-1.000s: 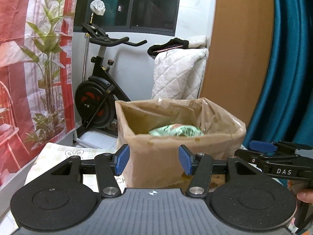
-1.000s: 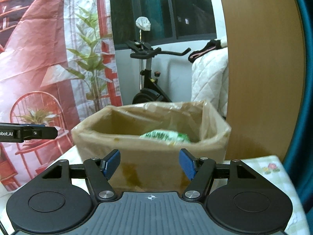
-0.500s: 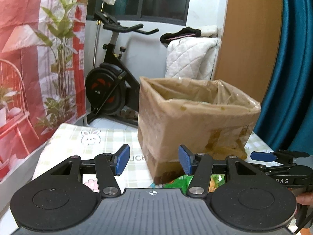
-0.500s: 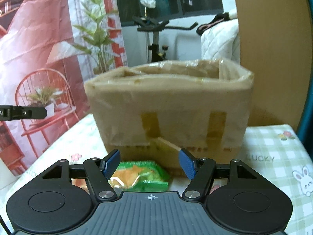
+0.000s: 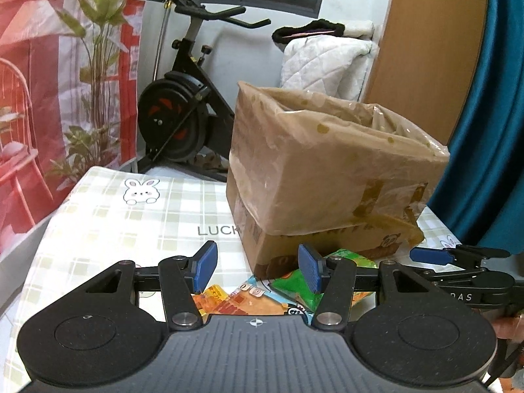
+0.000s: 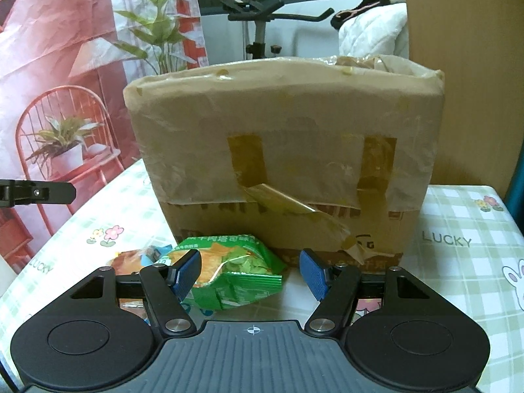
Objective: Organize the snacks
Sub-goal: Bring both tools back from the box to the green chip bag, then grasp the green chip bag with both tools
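A cardboard box (image 5: 330, 177) lined with plastic film stands on the checked tablecloth; it also shows in the right wrist view (image 6: 285, 150). A green snack packet (image 6: 229, 268) lies in front of the box, just ahead of my right gripper (image 6: 250, 273), which is open and empty. The same green packet (image 5: 294, 288) and an orange packet (image 5: 229, 301) lie under my left gripper (image 5: 257, 270), which is open and empty. Another orange packet (image 6: 134, 258) lies to the left of the green one. The right gripper's fingers (image 5: 432, 255) show at the right of the left wrist view.
The checked tablecloth (image 5: 131, 222) covers the table. An exercise bike (image 5: 183, 98) stands behind the table, with a red patterned curtain (image 5: 49, 65) on the left. A wooden panel (image 5: 425, 49) and a teal curtain (image 5: 491, 114) are at the right.
Both grippers have dropped from above the box rim to table level in front of the box. The snack packets on the table have come into view; the box interior is no longer seen.
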Action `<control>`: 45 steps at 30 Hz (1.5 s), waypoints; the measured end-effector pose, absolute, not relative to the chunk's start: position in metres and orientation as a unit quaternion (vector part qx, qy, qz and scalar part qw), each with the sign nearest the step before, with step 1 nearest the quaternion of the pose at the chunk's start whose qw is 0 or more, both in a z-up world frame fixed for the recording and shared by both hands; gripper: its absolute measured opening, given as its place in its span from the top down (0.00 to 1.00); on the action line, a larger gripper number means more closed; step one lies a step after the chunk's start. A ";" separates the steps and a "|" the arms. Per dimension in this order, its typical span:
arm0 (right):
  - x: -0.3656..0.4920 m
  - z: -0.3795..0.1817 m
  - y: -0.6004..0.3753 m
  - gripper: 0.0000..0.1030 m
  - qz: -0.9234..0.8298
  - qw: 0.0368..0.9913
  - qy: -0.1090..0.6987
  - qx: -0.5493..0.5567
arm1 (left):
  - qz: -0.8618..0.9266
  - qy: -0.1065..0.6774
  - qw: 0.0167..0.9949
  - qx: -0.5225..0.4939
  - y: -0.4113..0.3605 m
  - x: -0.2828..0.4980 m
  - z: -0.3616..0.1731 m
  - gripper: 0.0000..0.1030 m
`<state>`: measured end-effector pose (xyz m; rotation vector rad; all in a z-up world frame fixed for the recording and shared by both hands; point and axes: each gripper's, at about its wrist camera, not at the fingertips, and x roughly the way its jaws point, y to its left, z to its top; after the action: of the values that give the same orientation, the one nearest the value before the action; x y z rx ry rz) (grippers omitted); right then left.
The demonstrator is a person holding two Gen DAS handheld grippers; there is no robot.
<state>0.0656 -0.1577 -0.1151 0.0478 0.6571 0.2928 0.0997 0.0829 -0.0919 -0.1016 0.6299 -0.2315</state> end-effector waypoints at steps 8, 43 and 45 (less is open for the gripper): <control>0.083 -0.134 -0.151 0.39 0.157 0.927 0.341 0.018 | -0.126 0.326 0.935 -0.061 0.073 0.108 -0.105 0.45; 0.053 -0.155 -0.166 0.65 0.215 0.900 0.376 0.056 | -0.224 0.403 0.887 -0.028 -0.004 0.108 -0.164 0.69; 0.047 -0.147 -0.167 0.65 0.216 0.902 0.368 0.058 | -0.223 0.393 0.892 -0.021 -0.006 0.100 -0.156 0.69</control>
<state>0.0470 -0.1667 -0.1468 0.1202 0.7608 0.4474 0.1000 -0.0057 -0.1561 -0.0446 0.8149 -0.4625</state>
